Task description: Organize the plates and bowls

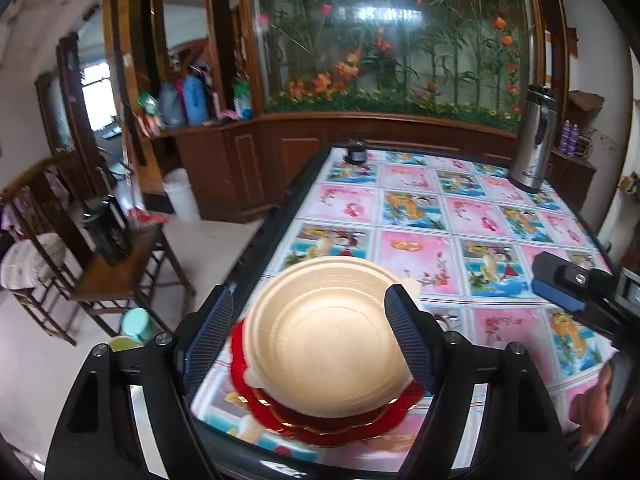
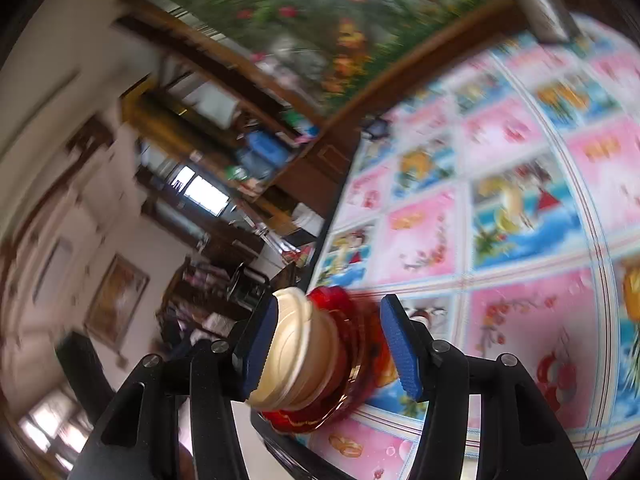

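A stack of cream bowls [image 1: 326, 340] sits on a stack of red plates [image 1: 320, 420] near the table's front left corner. My left gripper [image 1: 310, 338] is open, its blue pads on either side of the bowls, not clamped. The right wrist view is tilted and blurred. It shows the same cream bowls [image 2: 304, 356] on the red plates [image 2: 344, 360]. My right gripper [image 2: 330, 350] is open around them, and its left pad is close to the bowls' rim. The right gripper's finger [image 1: 560, 284] also shows at the right of the left wrist view.
The table [image 1: 420, 216] has a pink and blue pictured cloth. A steel thermos [image 1: 534, 140] stands at the far right and a small dark jar [image 1: 356, 152] at the far edge. A wooden chair [image 1: 116, 276] stands left of the table. The table edge is just left of the stack.
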`<state>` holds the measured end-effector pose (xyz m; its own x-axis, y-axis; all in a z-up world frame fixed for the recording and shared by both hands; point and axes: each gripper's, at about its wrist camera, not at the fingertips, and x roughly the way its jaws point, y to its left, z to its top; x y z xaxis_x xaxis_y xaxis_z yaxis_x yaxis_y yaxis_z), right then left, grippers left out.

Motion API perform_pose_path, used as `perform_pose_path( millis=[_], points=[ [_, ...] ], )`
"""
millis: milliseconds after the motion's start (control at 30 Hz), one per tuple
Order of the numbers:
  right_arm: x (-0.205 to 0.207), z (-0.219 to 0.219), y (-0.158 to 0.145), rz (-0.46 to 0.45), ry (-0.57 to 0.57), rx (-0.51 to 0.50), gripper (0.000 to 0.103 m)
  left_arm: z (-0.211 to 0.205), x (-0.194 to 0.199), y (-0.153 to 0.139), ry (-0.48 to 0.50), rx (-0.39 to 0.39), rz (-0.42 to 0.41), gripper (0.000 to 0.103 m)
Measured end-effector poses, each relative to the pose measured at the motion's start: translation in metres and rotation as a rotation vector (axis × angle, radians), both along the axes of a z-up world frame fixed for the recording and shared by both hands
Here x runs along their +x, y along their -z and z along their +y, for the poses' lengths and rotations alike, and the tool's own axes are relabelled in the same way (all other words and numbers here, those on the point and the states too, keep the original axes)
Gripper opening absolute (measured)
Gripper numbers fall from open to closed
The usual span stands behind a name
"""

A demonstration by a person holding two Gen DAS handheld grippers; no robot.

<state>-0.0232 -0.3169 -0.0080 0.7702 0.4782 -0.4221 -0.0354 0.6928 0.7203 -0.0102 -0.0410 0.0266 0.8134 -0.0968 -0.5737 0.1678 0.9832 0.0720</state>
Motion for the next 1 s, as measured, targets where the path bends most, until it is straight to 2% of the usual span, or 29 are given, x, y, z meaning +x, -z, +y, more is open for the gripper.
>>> perform_pose_path(
  millis=[133, 267, 367, 567, 1000],
  points=[
    [-0.018, 0.031, -0.018, -0.11, -0.039, -0.1, 0.056, 0.009, -0.004, 0.009, -0.015, -0.001, 0.033, 0.083],
    [-0.034, 0.061, -0.024, -0.17, -0.071, -0.181, 0.057, 0.024, -0.011, 0.02, -0.049, -0.04, 0.07, 0.083],
    [-0.043, 0.082, -0.021, -0.173, -0.107, -0.236, 0.057, 0.033, -0.018, 0.024, -0.076, -0.047, 0.08, 0.083],
    [-0.058, 0.11, -0.012, -0.155, -0.182, -0.262, 0.057, 0.047, -0.037, 0.025, -0.112, -0.055, 0.059, 0.083],
    [-0.082, 0.134, -0.025, -0.192, -0.201, -0.308, 0.057, 0.057, -0.064, 0.017, -0.095, -0.082, 0.017, 0.083]
  ],
)
